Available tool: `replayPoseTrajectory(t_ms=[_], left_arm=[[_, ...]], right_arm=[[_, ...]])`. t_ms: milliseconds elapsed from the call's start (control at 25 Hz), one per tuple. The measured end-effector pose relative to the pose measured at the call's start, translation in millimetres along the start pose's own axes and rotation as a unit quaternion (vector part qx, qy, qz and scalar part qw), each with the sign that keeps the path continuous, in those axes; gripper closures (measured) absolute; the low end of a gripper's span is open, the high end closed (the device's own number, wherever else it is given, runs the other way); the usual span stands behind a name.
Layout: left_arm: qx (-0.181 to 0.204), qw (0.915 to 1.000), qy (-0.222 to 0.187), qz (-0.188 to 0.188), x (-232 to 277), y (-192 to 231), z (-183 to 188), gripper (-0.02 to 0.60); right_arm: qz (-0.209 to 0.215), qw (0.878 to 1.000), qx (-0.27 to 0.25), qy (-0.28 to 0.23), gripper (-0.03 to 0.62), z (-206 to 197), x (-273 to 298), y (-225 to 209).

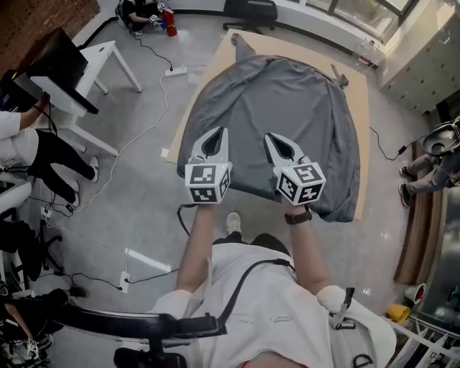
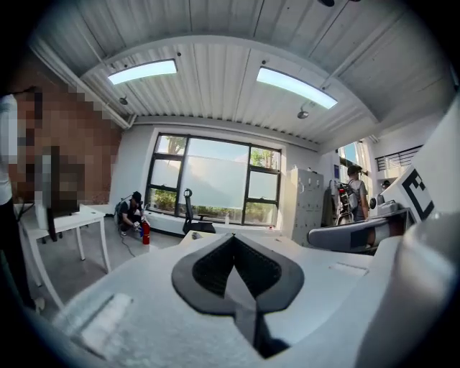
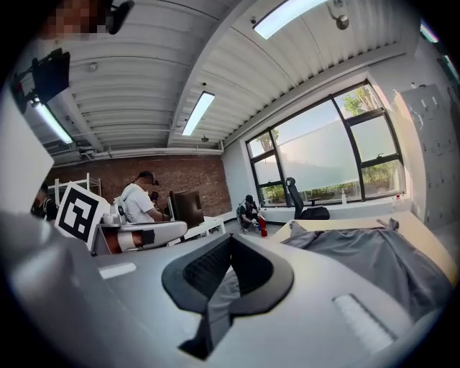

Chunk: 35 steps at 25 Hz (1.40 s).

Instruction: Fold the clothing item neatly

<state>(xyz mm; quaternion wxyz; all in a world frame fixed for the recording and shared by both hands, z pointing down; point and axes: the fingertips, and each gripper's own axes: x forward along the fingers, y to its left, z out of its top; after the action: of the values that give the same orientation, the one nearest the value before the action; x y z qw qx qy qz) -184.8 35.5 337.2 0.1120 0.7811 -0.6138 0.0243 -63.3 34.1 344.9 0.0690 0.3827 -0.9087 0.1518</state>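
Note:
A grey garment (image 1: 280, 93) lies spread over a light wooden table (image 1: 364, 108), its near edge hanging past the table's front. My left gripper (image 1: 221, 131) and right gripper (image 1: 269, 136) hover side by side over the garment's near part, both pointing away from me. In the left gripper view the jaws (image 2: 233, 237) are closed with a strip of grey cloth (image 2: 243, 291) pinched between them. The right gripper view shows the same: jaws (image 3: 231, 237) closed on a fold of grey cloth (image 3: 221, 291), with the rest of the garment (image 3: 374, 259) spread to the right.
A white desk (image 1: 100, 61) with a monitor stands at the left, with seated people beside it. Cables and a power strip (image 1: 176, 70) lie on the floor left of the table. An office chair (image 1: 248, 11) stands beyond the table, another person (image 1: 431, 172) at the right.

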Motion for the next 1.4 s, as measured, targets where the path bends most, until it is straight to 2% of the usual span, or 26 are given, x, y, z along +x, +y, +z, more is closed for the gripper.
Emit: replayPoseTrajectory(t_ms=[160, 320, 520, 640, 800, 960, 1120, 1200, 1320, 1400], left_arm=[[-0.032, 0.9970, 0.031, 0.064, -4.6, 67.0, -36.3, 0.580], [-0.046, 0.9884, 0.071, 0.126, -19.0, 125.6, -75.6, 0.580], [-0.068, 0.9687, 0.122, 0.205, -33.5, 201.7, -129.9, 0.580], [-0.096, 0.9541, 0.160, 0.234, -38.5, 231.8, -169.8, 0.580], [-0.110, 0.9374, 0.240, 0.227, -23.3, 255.4, -224.5, 0.580], [-0.095, 0.9242, 0.308, 0.204, -5.6, 263.2, -274.2, 0.580], [-0.069, 0.9141, 0.357, 0.180, 5.7, 265.5, -311.0, 0.580], [-0.064, 0.9111, 0.370, 0.170, 11.5, 271.0, -322.3, 0.557], [-0.074, 0.9135, 0.367, 0.160, 20.1, 273.1, -328.4, 0.523], [-0.087, 0.9152, 0.356, 0.167, 19.8, 274.0, -328.2, 0.497]], right_arm=[[0.026, 0.999, 0.000, 0.037, 0.588, -23.4, 46.4, 1.9], [0.050, 0.996, -0.009, 0.078, 0.588, -47.4, 93.9, -3.6], [0.072, 0.987, -0.057, 0.133, 0.588, -73.3, 170.2, -27.6], [0.088, 0.978, -0.084, 0.169, 0.588, -88.4, 215.7, -46.3], [0.100, 0.970, -0.095, 0.198, 0.588, -94.0, 284.6, -69.8], [0.119, 0.957, -0.133, 0.228, 0.586, -112.2, 350.0, -91.0], [0.114, 0.946, -0.159, 0.258, 0.553, -135.7, 404.4, -125.7], [0.109, 0.942, -0.165, 0.270, 0.513, -145.3, 434.8, -140.9], [0.103, 0.936, -0.178, 0.285, 0.477, -158.4, 477.1, -159.0], [0.104, 0.930, -0.184, 0.299, 0.430, -169.6, 500.1, -165.0]])
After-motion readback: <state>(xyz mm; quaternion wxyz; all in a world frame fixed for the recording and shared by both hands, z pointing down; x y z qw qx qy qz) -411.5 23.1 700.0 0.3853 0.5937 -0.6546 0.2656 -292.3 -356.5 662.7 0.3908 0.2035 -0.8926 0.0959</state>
